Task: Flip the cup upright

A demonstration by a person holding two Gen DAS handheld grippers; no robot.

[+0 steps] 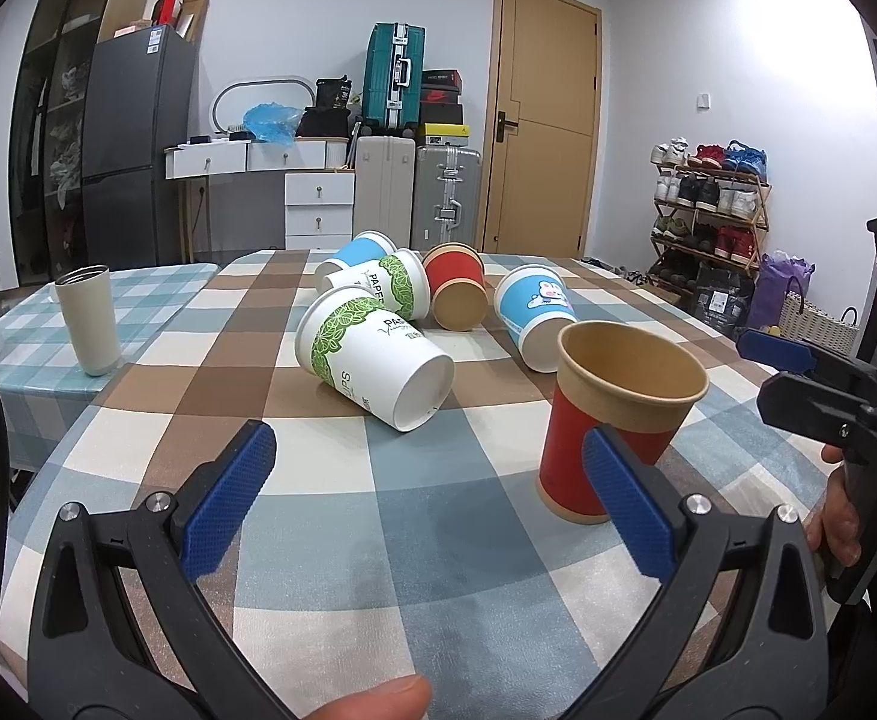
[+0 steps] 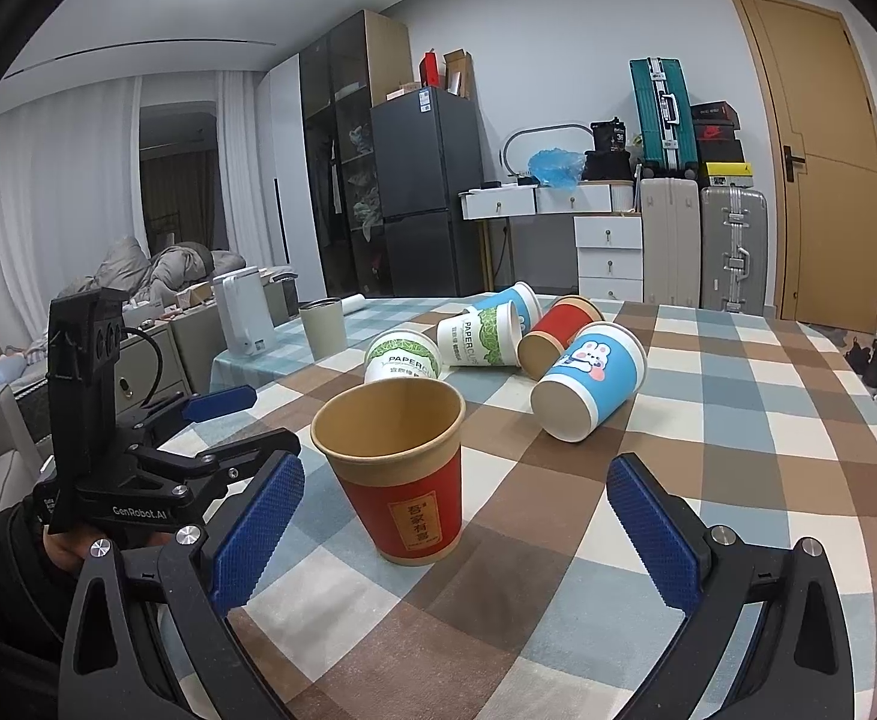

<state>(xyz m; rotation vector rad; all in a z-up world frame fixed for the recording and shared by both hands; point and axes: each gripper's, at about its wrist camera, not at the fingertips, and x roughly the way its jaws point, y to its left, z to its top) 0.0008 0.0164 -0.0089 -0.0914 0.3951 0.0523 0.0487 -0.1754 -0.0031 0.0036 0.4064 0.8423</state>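
A red paper cup (image 1: 612,420) (image 2: 399,462) stands upright on the checked tablecloth, mouth up. Several other cups lie on their sides behind it: a green-leaf white cup (image 1: 372,360) (image 2: 402,354), a second leaf cup (image 1: 384,285) (image 2: 480,336), a blue bunny cup (image 1: 534,315) (image 2: 591,384), a red cup (image 1: 456,291) (image 2: 558,333) and a blue cup (image 1: 354,255) (image 2: 516,297). My left gripper (image 1: 432,492) is open and empty, left of the upright cup. My right gripper (image 2: 456,534) is open and empty, just in front of that cup; it also shows in the left wrist view (image 1: 798,372).
A beige tumbler (image 1: 87,321) (image 2: 321,327) stands on the adjoining teal-checked table at the left. A white appliance (image 2: 243,312) stands beyond it. Suitcases, drawers, a fridge and a shoe rack (image 1: 708,210) line the room behind the table.
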